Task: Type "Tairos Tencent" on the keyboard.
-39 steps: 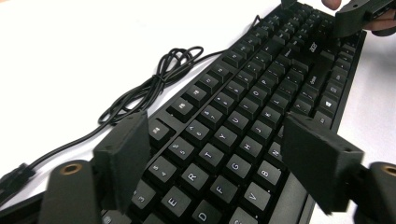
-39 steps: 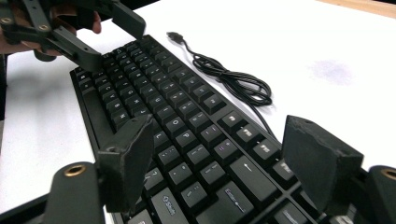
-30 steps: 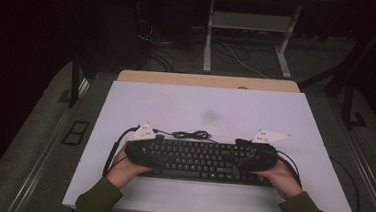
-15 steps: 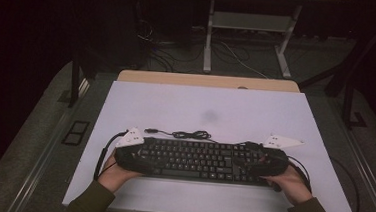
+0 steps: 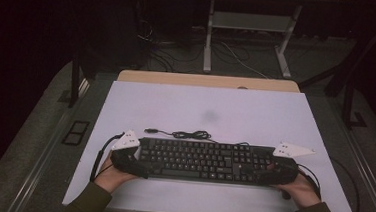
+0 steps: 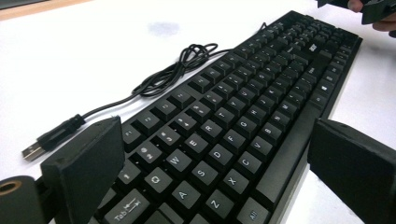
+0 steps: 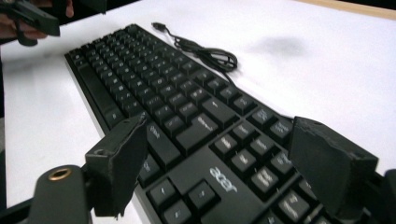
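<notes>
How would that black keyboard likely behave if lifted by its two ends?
The keyboard looks like a long, flat plastic slab, so it would probably stay stiff and feel fairly light. Lying flat on the table, it should slide rather than roll or tip. Its loose cable is coiled behind it and would likely dangle and drag.

Olive sleeves [image 5: 89, 202], black grippers [image 5: 131, 163]
</notes>
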The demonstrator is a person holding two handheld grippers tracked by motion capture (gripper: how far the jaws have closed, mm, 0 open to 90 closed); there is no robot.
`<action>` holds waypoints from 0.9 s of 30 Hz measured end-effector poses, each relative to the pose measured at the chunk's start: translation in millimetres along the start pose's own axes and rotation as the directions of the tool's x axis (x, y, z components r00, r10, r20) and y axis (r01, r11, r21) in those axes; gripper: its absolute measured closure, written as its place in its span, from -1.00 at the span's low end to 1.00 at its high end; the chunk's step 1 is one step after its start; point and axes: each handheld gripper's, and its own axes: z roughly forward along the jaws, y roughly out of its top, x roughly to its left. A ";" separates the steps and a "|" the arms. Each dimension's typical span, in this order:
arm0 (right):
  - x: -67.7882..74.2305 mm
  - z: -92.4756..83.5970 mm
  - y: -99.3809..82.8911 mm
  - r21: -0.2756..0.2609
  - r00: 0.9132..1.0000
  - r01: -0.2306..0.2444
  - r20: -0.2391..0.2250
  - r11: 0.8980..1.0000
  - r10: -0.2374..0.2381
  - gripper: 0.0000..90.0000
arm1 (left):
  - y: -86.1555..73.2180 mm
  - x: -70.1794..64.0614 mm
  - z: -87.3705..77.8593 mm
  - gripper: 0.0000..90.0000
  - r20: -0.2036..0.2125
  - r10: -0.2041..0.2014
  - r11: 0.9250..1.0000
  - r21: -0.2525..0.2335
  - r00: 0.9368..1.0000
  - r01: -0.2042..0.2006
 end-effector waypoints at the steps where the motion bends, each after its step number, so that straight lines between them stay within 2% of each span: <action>1: -0.1 -1.1 -1.6 0.002 1.000 0.001 0.005 1.000 -0.001 -0.57 | -0.1 0.0 0.2 -0.96 0.002 0.001 1.000 0.001 1.000 -0.001; 18: -13.5 -22.1 -21.6 0.003 0.998 -0.030 0.048 1.000 0.030 -0.58 | -0.7 1.2 0.3 -1.00 0.004 0.002 1.000 0.012 1.000 -0.002; 27: -16.2 -23.2 -25.8 0.008 0.998 -0.037 0.053 0.999 0.037 -0.58 | -1.6 2.9 0.5 -1.00 0.006 0.007 1.000 0.020 1.000 -0.008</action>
